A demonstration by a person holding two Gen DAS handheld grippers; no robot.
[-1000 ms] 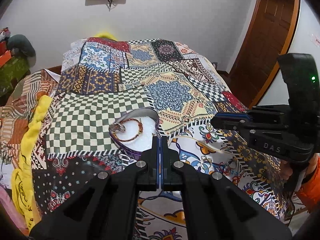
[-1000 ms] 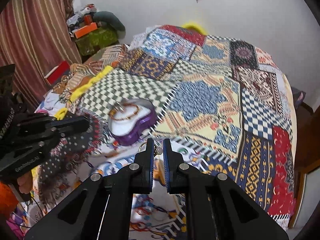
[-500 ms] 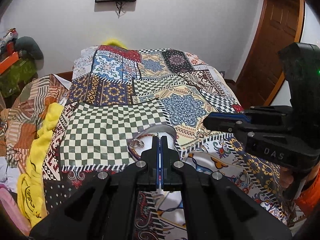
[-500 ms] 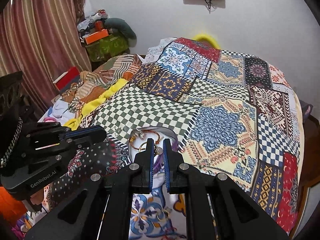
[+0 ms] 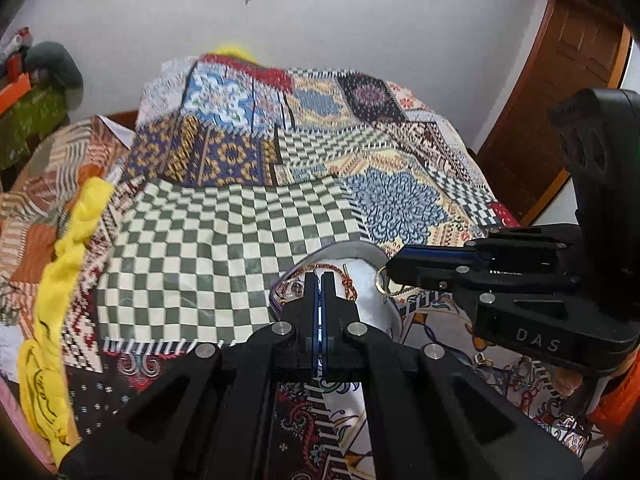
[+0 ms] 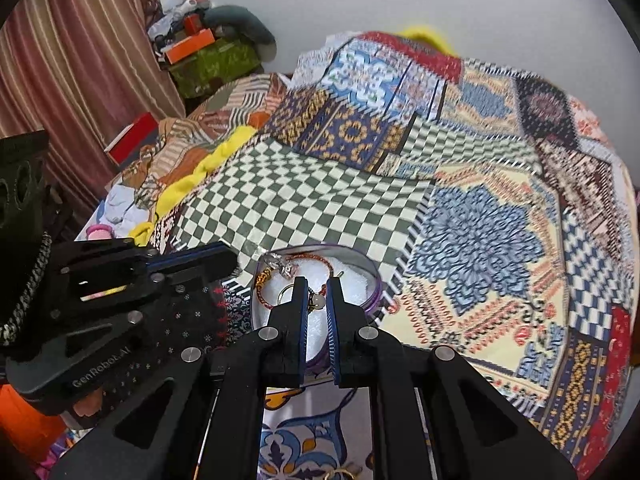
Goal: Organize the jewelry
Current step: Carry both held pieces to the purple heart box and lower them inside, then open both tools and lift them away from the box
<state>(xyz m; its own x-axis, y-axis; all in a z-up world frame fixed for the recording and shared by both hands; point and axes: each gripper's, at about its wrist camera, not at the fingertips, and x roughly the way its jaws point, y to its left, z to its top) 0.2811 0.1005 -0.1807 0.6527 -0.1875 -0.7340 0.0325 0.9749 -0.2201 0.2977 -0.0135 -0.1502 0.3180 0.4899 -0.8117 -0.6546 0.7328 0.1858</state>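
Your right gripper (image 6: pixel 316 298) had its jaws parted by a narrow gap, and a small ring with a pale bead (image 6: pixel 317 301) sat in that gap; whether the pads were pinching it or it already hung loose, I could not tell. It hovered directly over the white padded inside of the purple-rimmed jewelry box (image 6: pixel 374 276), where a red-and-gold cord bracelet (image 6: pixel 264 292) and a silvery piece (image 6: pixel 280 266) already lay. Your left gripper (image 5: pixel 320 292) had its jaws pressed together with only a thin blue line of pad showing and nothing visible between them; it hung just over the near edge of the same box. The risks, as I judged them: had you opened from that height, the ring could have bounced on the padding or rolled over the low rim onto the patterned quilt (image 6: pixel 304 208), where small gold pieces would be hard to spot among the prints. In the left view the ring showed at the tip of your right gripper near the box's right edge, so a release off-centre seemed possible. The box rested on soft bedding, so a nudge from either gripper might have tipped it and spilled the bracelet. More loose jewelry (image 6: pixel 340 474) lay on the cloth near you.
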